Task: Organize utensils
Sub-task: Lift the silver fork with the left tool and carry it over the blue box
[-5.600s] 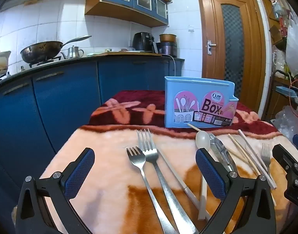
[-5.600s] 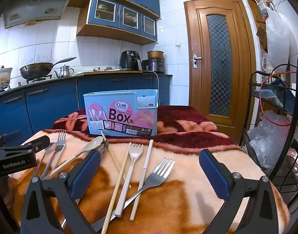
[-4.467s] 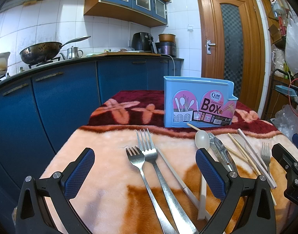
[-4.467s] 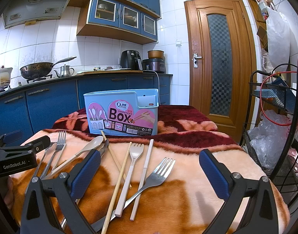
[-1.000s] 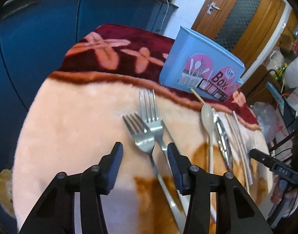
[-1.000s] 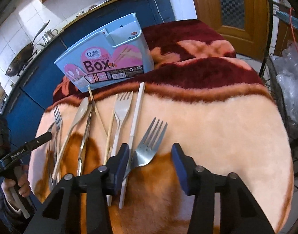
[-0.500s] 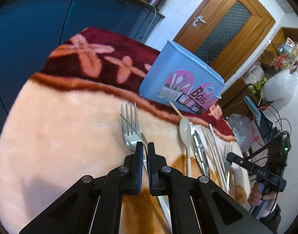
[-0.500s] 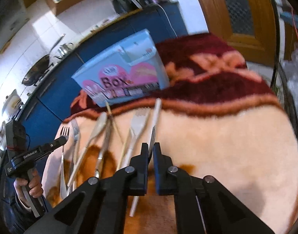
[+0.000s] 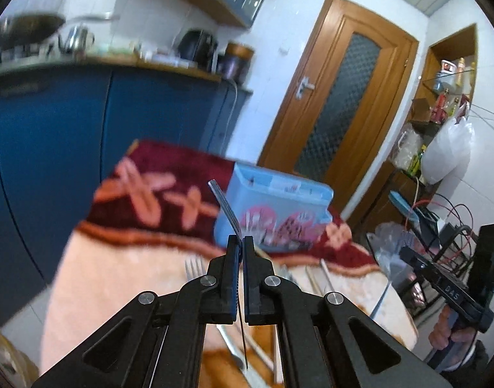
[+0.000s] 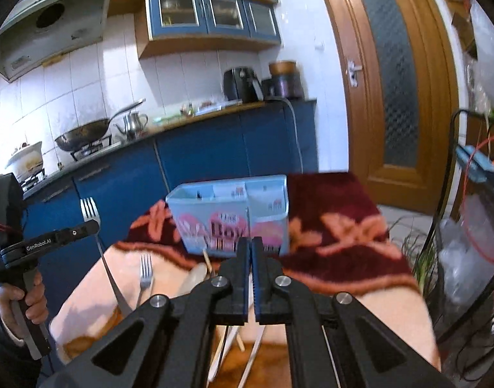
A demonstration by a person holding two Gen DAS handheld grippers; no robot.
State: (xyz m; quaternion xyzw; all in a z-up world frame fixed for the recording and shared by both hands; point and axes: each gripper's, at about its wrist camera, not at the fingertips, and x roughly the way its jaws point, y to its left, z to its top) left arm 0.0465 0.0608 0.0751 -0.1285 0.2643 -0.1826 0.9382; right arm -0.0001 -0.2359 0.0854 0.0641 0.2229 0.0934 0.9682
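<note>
The left gripper [image 9: 239, 242] has its jaws pressed together on a metal fork [image 9: 225, 207], seen almost edge-on from the left wrist: the head rises past the fingertips toward the upper left, and the thin handle hangs down below the jaws. From the right wrist the same fork [image 10: 91, 213] is clearer, with its tines up, held above the table [image 10: 360, 304] at the left gripper [image 10: 93, 224], which a hand [image 10: 24, 297] carries by its grip.

The right gripper [image 10: 250, 242] also has its jaws pressed together. A thin dark handle comes out below them, so they seem to pinch a utensil, but its head is not visible and I cannot tell which utensil it is. In the left wrist view the right gripper [image 9: 408, 255] is at the right edge, with a thin handle hanging under it.

Under the grippers the table is covered with a peach and dark red blanket [image 9: 130, 258]. On it lie another fork [image 10: 145, 271], a pale spoon [image 10: 192, 279] and some chopsticks [image 9: 326, 274], partly hidden by the gripper bodies.

A little farther stands the light blue utensil box [image 10: 227, 213] with pink labels, open at the top and divided into compartments; what is inside is too blurred to tell.

Behind are blue kitchen cabinets [image 10: 208, 152], a wok [image 10: 82, 134] and kettle [image 10: 132, 123] on the counter, and a wooden door [image 10: 389, 74]
</note>
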